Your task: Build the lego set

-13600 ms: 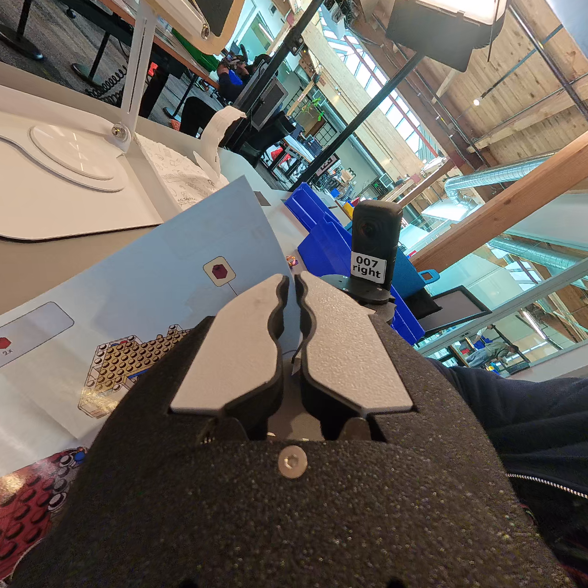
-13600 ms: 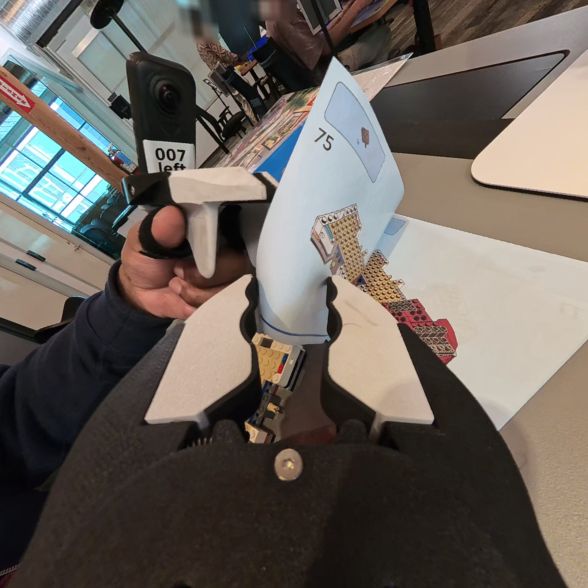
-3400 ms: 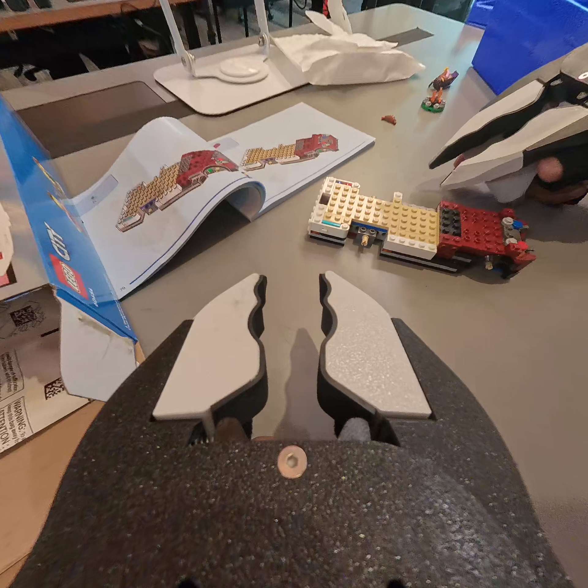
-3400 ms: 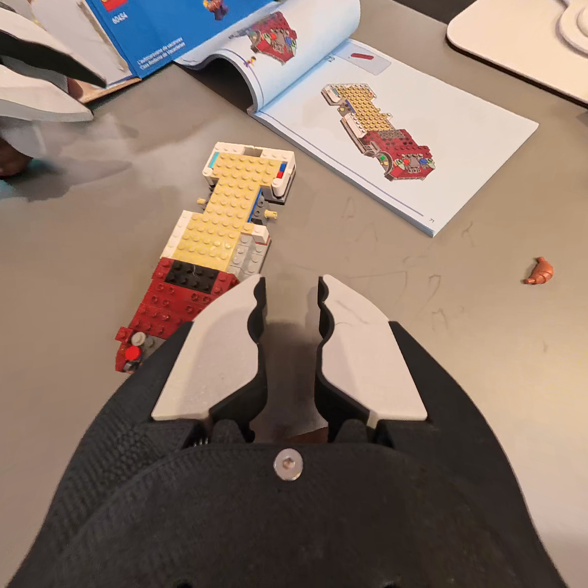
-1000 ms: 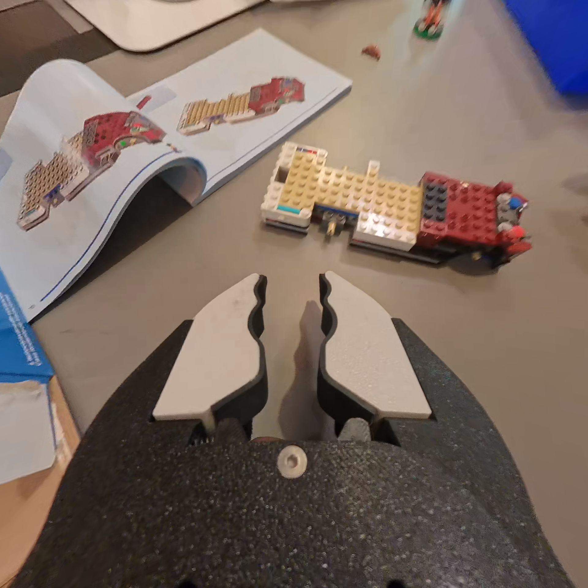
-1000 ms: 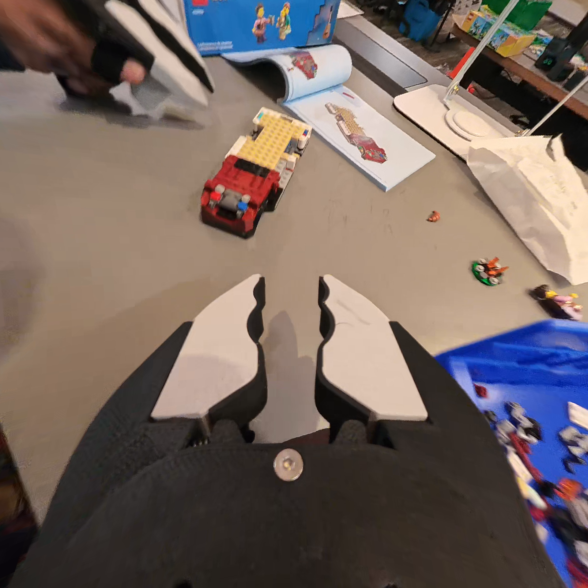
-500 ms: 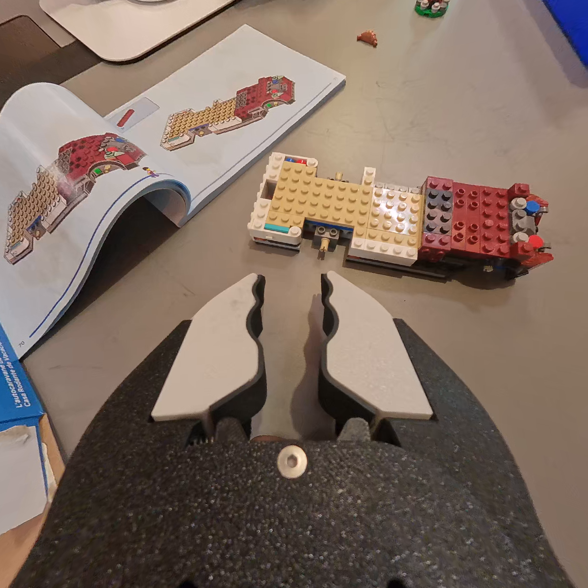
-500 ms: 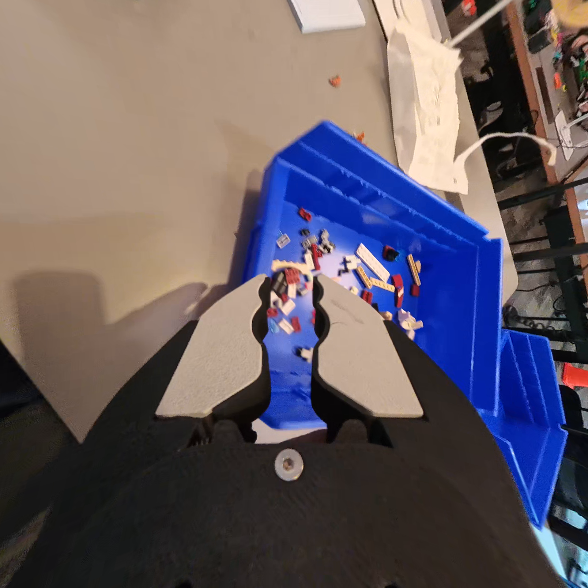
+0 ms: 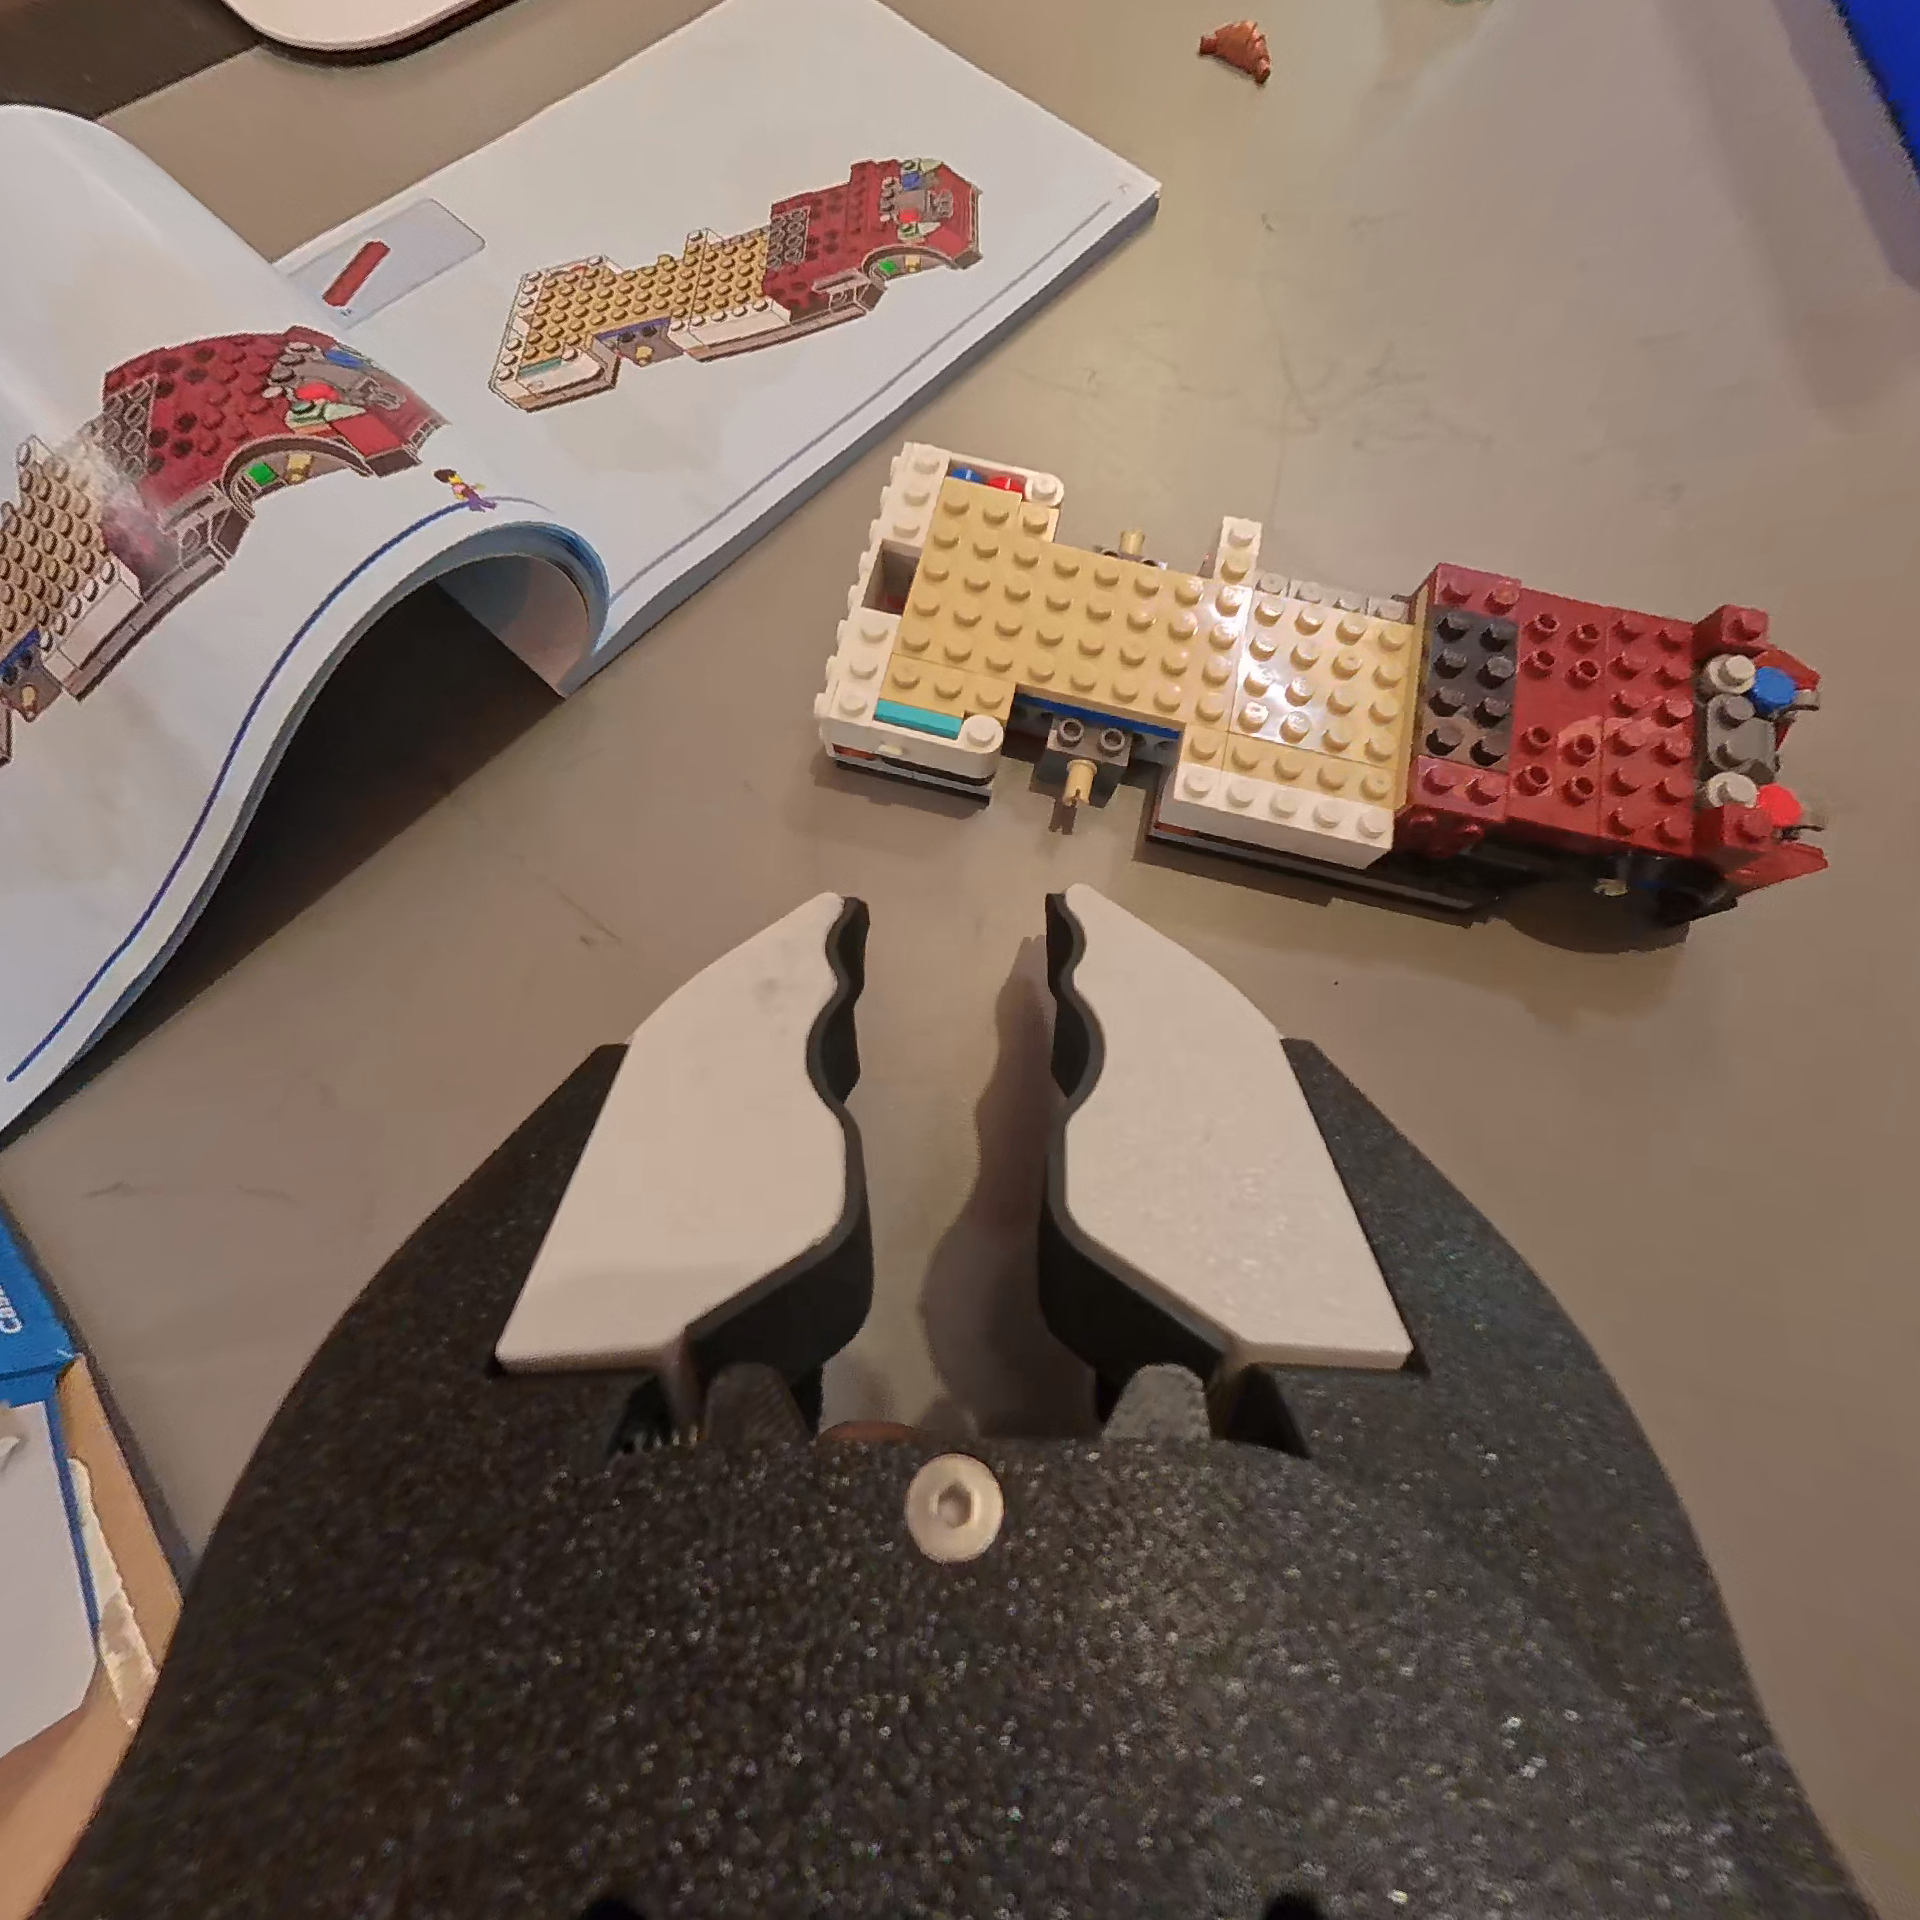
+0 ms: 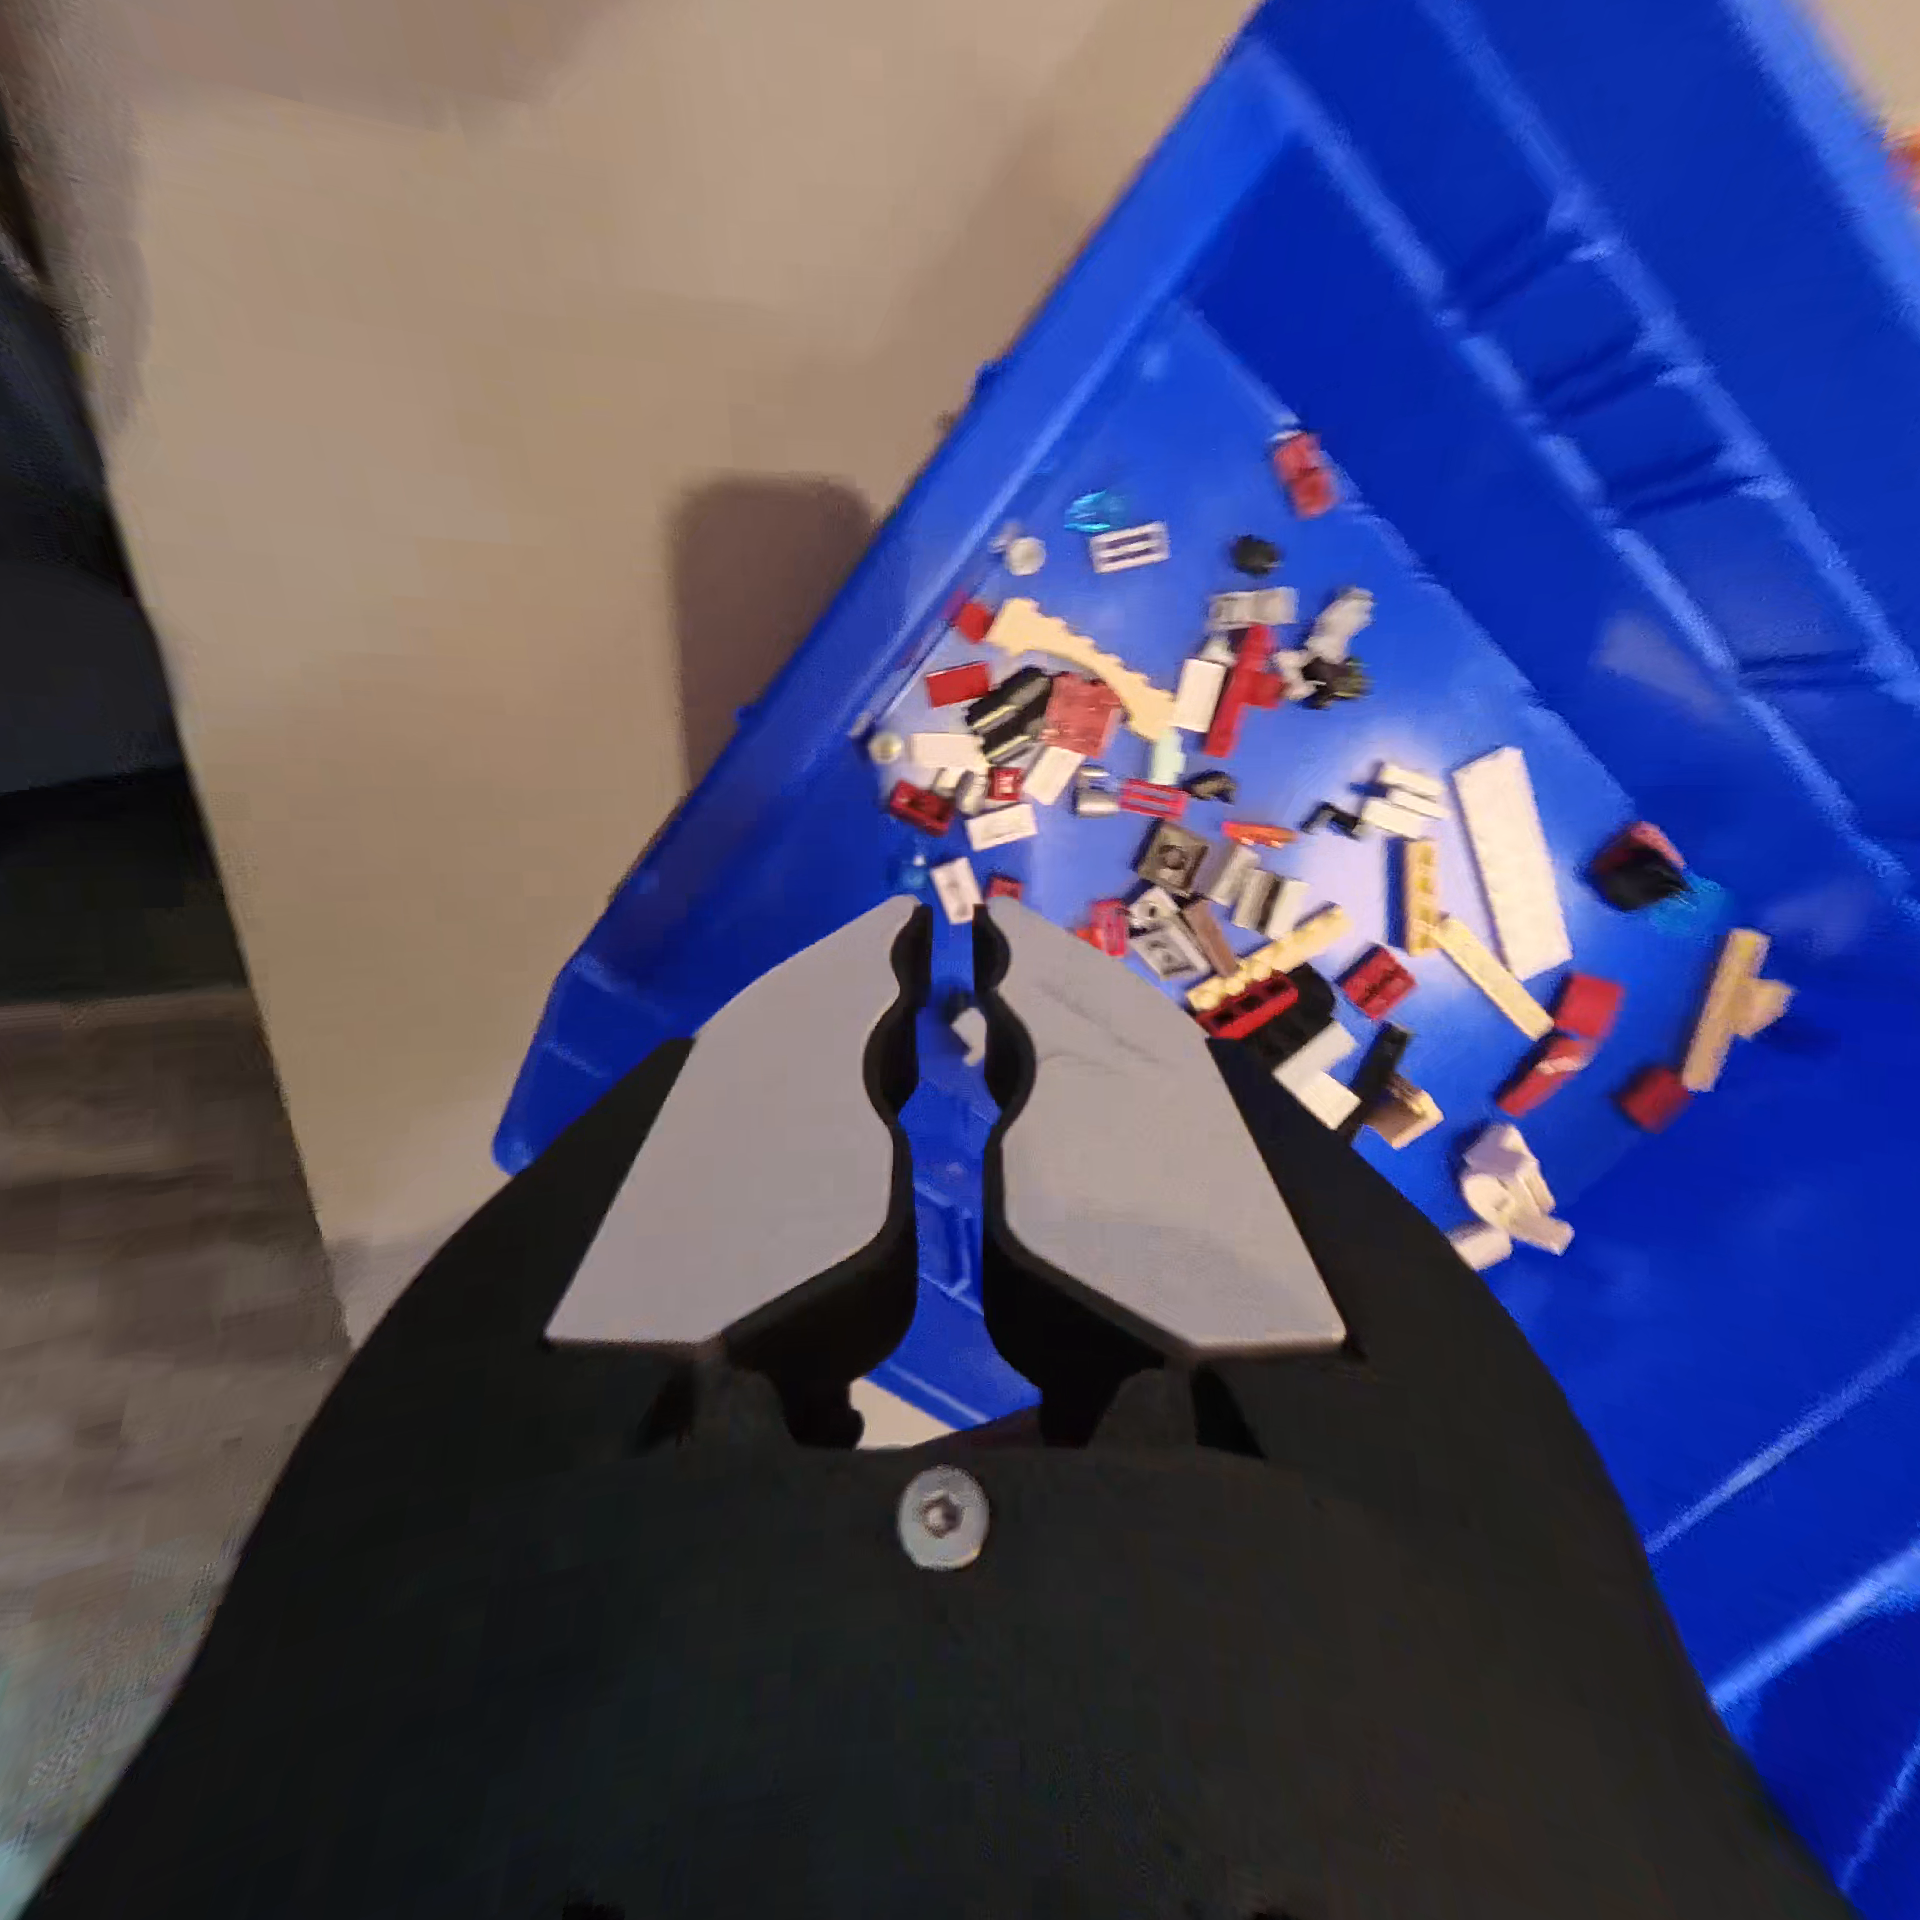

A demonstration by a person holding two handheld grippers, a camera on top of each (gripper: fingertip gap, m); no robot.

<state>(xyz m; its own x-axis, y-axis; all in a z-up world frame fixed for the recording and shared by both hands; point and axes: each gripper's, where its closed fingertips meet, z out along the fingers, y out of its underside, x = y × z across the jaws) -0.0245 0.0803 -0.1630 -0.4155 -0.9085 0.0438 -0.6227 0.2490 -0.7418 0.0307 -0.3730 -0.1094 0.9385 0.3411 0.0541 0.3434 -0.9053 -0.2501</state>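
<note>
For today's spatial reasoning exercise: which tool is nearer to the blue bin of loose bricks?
Right. The right tool hangs over the blue bin; the left tool hovers beside the brick vehicle.

Left tongs (image 9: 954,914): tips well apart, nothing between them. Right tongs (image 10: 951,914): tips narrowly parted, gripping nothing, angled downward.

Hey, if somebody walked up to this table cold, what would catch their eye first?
Probably the half-built toy brick truck, tan and dark red, lying on the grey table just ahead of the left hand-held gripper, whose fingers stand apart with nothing between them. Beside it lies an open instruction booklet. In the right view, a bright blue bin of loose bricks sits under the right hand-held gripper.
</note>
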